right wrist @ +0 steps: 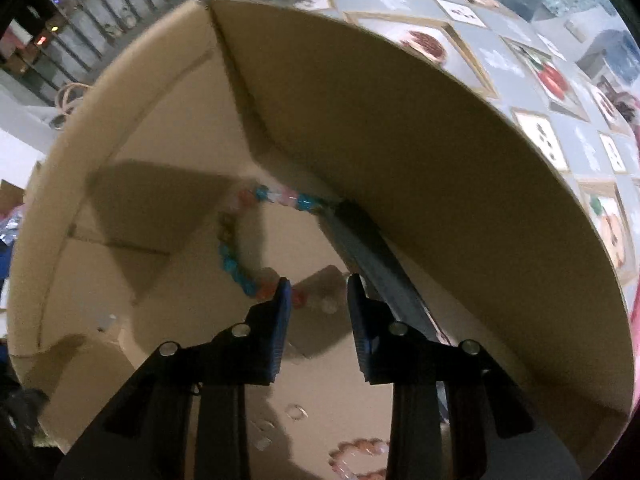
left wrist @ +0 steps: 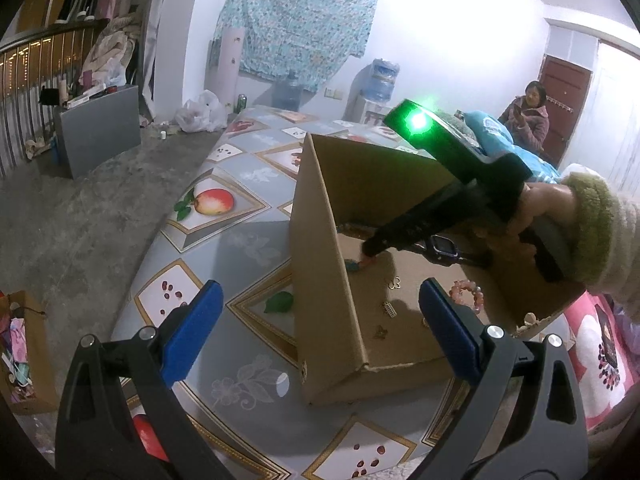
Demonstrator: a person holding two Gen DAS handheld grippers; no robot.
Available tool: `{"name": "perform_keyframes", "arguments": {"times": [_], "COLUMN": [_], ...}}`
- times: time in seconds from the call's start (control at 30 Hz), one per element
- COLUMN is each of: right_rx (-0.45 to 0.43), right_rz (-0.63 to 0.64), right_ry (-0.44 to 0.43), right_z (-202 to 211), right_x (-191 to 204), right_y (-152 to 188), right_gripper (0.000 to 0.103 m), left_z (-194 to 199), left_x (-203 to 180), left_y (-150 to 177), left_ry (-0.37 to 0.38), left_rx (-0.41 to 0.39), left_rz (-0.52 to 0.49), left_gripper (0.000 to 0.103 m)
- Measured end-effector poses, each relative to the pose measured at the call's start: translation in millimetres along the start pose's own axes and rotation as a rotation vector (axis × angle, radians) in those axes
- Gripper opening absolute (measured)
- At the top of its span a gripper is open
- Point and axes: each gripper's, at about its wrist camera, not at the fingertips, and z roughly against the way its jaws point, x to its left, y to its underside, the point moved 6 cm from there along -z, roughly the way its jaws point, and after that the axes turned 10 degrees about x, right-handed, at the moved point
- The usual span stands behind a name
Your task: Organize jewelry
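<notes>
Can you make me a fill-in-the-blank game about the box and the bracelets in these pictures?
1. The jewelry lies inside a brown ____ box.
2. The right gripper reaches down over the ____ and pink beaded bracelet.
3. The tablecloth under the box shows pictures of ____.
4. The left gripper has ____ pads and holds nothing.

Missing words: cardboard; blue; fruit; blue
</notes>
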Motion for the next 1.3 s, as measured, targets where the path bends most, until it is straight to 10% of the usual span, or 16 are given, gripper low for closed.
{"name": "perform_keyframes", "arguments": {"times": [0.97, 1.13, 1.3], "right_rx": [-0.059, -0.228, -0.511], "right_rz": [-0.079, -0.121, -0.116], "right_ry": [-0.076, -0.080, 0.039], "right_z": [13.6, 88.3, 182.1], "right_x": [-15.6, -23.2, -5.2], "right_y": [3.6, 40.5, 110.5], "right_gripper": [0.029, 0.035, 0.073], "left_z": [4.6, 19.1, 38.9], "left_x": [1.3, -3.1, -12.3], "left_y": [1.7, 0.8, 5.1], "left_ry": [0.002, -0.017, -0.005], "left_rx": [0.023, -0.010, -0.037], "left_rz": [0.036, 0.012, 0.008], "left_gripper": [0.095, 0.095, 0.095]}}
